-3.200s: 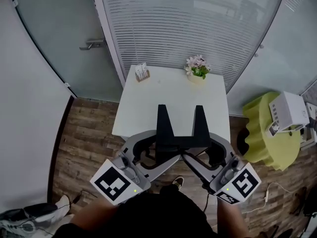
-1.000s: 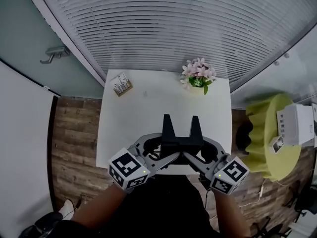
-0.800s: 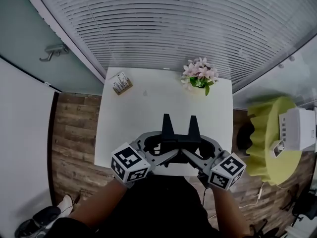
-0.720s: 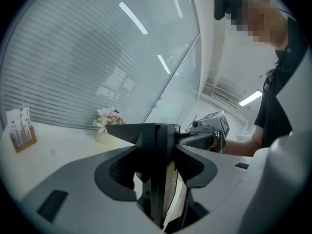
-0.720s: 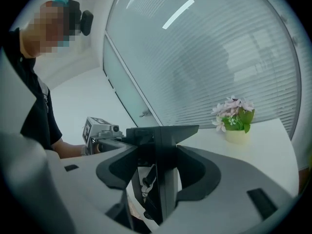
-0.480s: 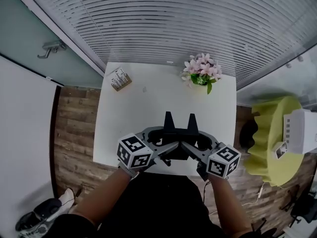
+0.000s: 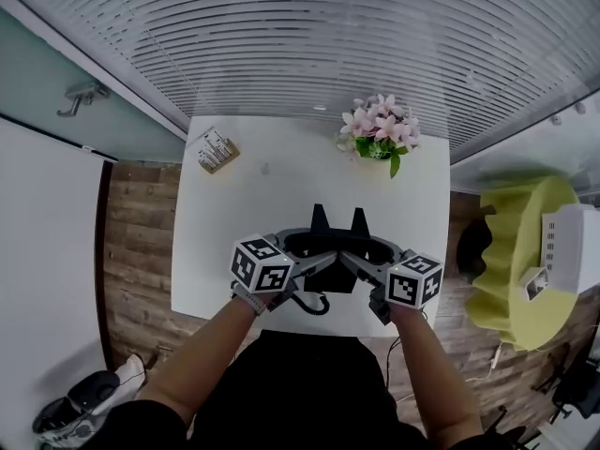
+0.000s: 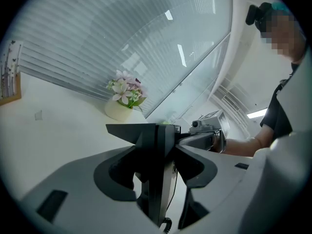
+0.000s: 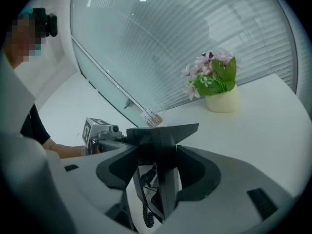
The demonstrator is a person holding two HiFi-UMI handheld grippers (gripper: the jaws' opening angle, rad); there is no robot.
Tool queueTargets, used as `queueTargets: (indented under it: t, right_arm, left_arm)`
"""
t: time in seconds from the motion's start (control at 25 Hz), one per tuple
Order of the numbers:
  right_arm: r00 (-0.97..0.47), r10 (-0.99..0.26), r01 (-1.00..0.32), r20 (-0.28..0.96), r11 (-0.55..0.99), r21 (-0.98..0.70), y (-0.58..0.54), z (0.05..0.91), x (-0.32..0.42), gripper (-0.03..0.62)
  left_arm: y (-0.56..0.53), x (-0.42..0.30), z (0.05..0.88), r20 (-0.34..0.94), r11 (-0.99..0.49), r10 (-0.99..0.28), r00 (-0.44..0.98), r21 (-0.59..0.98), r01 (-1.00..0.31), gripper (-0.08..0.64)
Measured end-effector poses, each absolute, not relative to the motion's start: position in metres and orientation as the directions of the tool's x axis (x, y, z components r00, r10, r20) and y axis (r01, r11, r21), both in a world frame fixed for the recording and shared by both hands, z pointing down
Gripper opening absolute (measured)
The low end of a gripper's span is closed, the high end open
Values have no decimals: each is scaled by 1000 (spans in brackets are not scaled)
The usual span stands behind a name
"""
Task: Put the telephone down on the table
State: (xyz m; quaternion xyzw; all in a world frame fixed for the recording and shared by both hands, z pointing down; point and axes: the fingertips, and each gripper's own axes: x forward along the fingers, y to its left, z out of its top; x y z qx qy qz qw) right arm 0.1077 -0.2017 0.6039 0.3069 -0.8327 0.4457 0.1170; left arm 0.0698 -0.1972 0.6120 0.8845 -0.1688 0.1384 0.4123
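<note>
The black telephone [image 7: 334,247] is over the near half of the white table [image 7: 272,195], its two upright prongs pointing away from me. My left gripper [image 7: 309,254] is shut on its left side and my right gripper [image 7: 362,255] on its right side. In the left gripper view the jaws pinch a thin black edge of the telephone [image 8: 157,152]. The right gripper view shows the same grip on the telephone [image 9: 165,150], with the coiled cord [image 9: 146,217] hanging below. Whether the telephone touches the table I cannot tell.
A pot of pink flowers [image 7: 378,131] stands at the table's far right, a small wooden card holder [image 7: 215,150] at its far left. A yellow-green stool [image 7: 511,251] carrying a white box [image 7: 572,251] sits to the right. Behind the table is a glass wall with blinds.
Both grippers have carried the telephone forward from in front of the table's near edge to over its near half, and they look lower and closer together. Both stay shut on it.
</note>
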Motion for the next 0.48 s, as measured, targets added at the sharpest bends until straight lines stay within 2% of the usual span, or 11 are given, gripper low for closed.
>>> queueTargets:
  t: [0.48]
  right_arm:
    - [-797,-360,-595,486,322,-736,-229,667,107,259]
  left_arm:
    - [-224,68,674,434,-507,-158,887,735,-450,242]
